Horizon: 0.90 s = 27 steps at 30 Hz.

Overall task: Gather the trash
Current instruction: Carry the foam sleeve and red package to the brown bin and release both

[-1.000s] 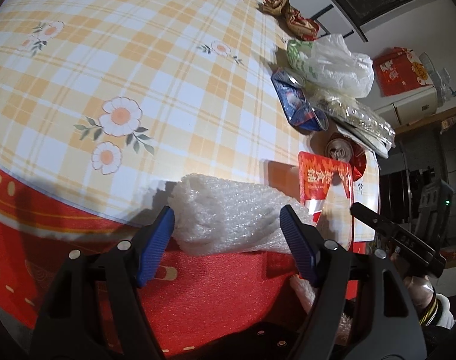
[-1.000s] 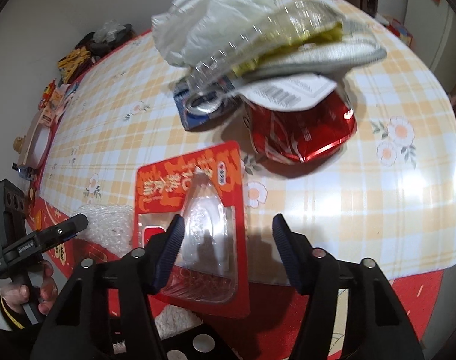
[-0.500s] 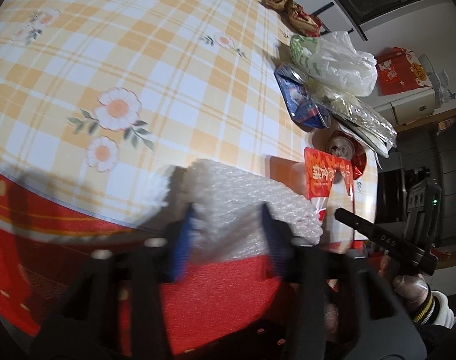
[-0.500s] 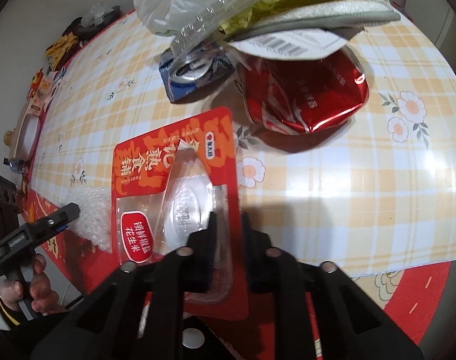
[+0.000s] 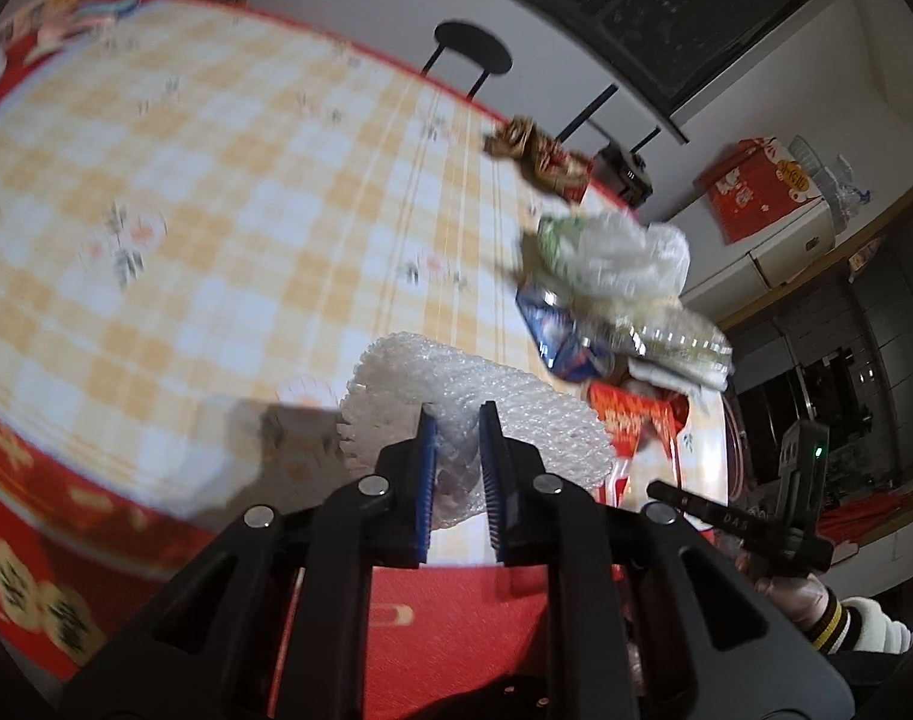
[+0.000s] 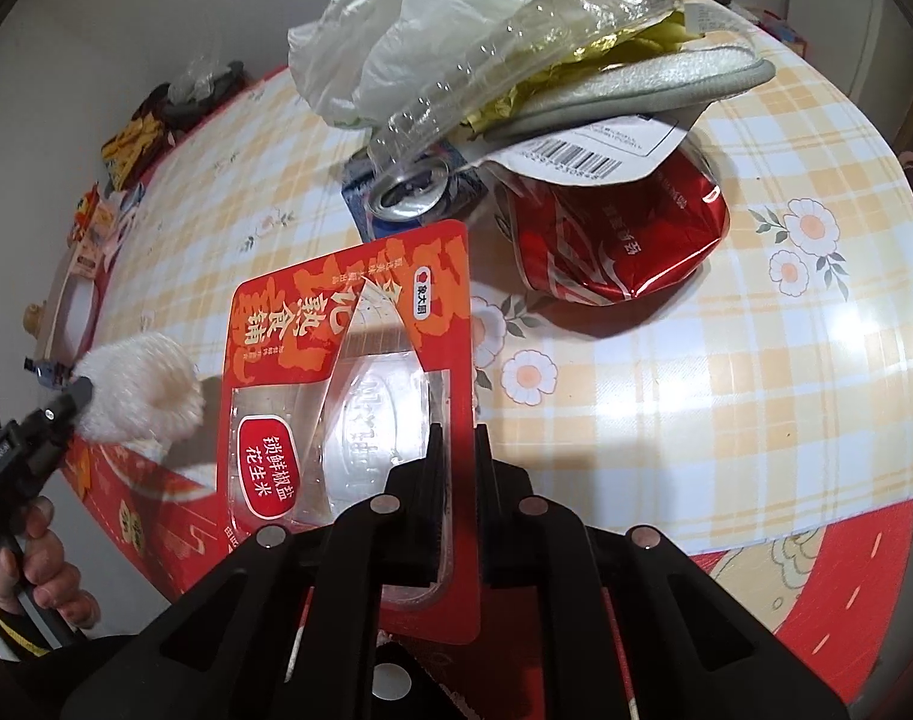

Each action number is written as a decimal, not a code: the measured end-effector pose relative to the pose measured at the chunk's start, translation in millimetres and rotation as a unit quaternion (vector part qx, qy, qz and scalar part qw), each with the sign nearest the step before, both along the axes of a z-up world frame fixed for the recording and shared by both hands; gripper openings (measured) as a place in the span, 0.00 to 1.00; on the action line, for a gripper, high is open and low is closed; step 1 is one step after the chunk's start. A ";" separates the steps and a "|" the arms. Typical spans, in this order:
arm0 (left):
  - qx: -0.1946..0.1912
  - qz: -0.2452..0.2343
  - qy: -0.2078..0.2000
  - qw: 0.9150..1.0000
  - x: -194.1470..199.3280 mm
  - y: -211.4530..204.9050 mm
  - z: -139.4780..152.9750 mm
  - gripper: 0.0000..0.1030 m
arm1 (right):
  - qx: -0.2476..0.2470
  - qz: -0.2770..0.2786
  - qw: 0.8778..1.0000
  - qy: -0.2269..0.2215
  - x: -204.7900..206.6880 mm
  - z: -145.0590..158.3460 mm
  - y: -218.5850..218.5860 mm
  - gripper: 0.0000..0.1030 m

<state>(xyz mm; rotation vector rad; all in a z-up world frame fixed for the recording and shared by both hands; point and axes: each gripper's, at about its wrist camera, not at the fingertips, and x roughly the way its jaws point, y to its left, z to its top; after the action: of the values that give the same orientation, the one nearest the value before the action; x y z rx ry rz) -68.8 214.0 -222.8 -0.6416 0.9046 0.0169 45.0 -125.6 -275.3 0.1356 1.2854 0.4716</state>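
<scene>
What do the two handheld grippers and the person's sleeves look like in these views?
Both the left gripper and the right gripper are matte black plastic with round silver fasteners. The left gripper's ribbed pads are blue. The right gripper's handle bears a small green light and white lettering. The right sleeve is white and fluffy, with a black-and-yellow striped cuff.

The left gripper points forward and downward, its blue-padded jaws having just been closing and now pinched tight on a wad of white bubble wrap. A bare hand at 8 o'clock in the right wrist view grips its handle. The right gripper tilts steeply down, jaws clamped on the edge of a red snack package. The right hand, in a striped cuff, shows at 4 o'clock in the left wrist view.
</scene>
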 end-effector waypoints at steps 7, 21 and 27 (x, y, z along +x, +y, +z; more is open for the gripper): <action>0.017 -0.035 -0.046 0.998 18.8 19.9 37.1 0.17 | 0.011 -0.035 0.998 -0.041 -18.1 21.8 3.1 0.10; 0.005 -0.197 -0.086 0.977 88.9 -30.5 72.2 0.17 | -0.022 -0.165 0.978 -0.126 -69.8 78.0 -62.7 0.10; -0.010 -0.235 -0.109 0.966 101.3 -67.2 84.7 0.17 | -0.036 -0.214 0.966 -0.143 -78.6 90.0 -104.5 0.10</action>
<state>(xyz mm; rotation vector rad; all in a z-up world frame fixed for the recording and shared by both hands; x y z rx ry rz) 32.5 146.8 -138.2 -0.4239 0.8249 -0.4793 -33.5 -230.1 -185.3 0.2675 0.9528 0.0681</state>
